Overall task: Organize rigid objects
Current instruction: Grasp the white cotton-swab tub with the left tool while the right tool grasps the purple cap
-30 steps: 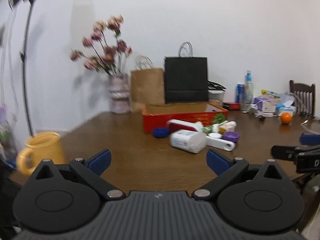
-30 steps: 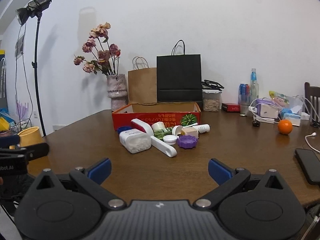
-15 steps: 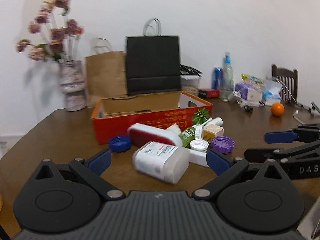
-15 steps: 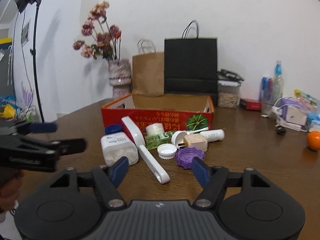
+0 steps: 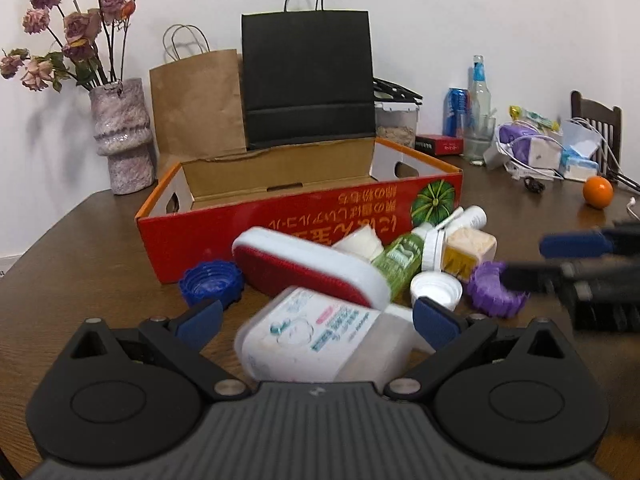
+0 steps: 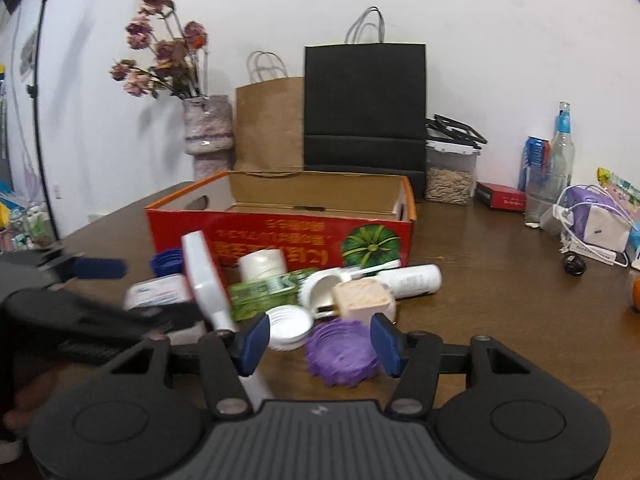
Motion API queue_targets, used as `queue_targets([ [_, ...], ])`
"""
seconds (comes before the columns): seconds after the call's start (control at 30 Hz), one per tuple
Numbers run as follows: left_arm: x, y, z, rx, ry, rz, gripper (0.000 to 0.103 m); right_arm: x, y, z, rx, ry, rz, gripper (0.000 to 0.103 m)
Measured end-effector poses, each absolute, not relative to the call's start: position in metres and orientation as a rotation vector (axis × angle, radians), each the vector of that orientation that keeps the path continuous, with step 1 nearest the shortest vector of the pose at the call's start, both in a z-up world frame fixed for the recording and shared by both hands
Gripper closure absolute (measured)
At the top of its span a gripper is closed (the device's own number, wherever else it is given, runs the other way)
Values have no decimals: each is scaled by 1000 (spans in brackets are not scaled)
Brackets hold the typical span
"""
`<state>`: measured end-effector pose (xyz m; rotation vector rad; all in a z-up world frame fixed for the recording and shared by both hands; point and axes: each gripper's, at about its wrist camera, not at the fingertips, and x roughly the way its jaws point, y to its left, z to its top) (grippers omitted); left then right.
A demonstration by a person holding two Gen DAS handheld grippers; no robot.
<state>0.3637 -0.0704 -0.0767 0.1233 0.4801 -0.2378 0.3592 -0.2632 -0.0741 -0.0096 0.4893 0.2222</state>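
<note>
While the right gripper [image 6: 318, 340] narrows its jaws, the purple ridged lid [image 6: 343, 352] lies flat on the wooden table [image 6: 500, 320] between the blue pads, which do not seem to press it yet, though the blur makes that hard to judge. The left gripper [image 5: 316, 316] stands spread wide over a white plastic jar [image 5: 316, 336] lying on its side, long axis running from near left to far right, with no pad touching it. Across the jar's far end rests a red-and-white brush [image 5: 308, 268], its long axis slanting from far left to near right in the left wrist view. A green bottle [image 6: 268, 288] lies level, its cap end pointing right toward a beige cube [image 6: 362, 296]. All sit just in front of the open red box [image 5: 280, 216]; a blue cap [image 5: 210, 284] lies at its left corner.
</note>
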Motion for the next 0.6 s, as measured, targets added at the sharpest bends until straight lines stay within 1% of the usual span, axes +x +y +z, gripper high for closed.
queue_targets([
  [0.2, 342, -49, -70, 189, 472, -209, 0, 374, -268, -82, -19, 510, 193, 47],
  [0.3, 343, -51, -68, 139, 491, -229, 0, 383, -267, -89, -19, 545, 188, 47],
  [0.6, 369, -64, -85, 50, 582, -111, 0, 392, -256, -98, -47, 598, 194, 47],
])
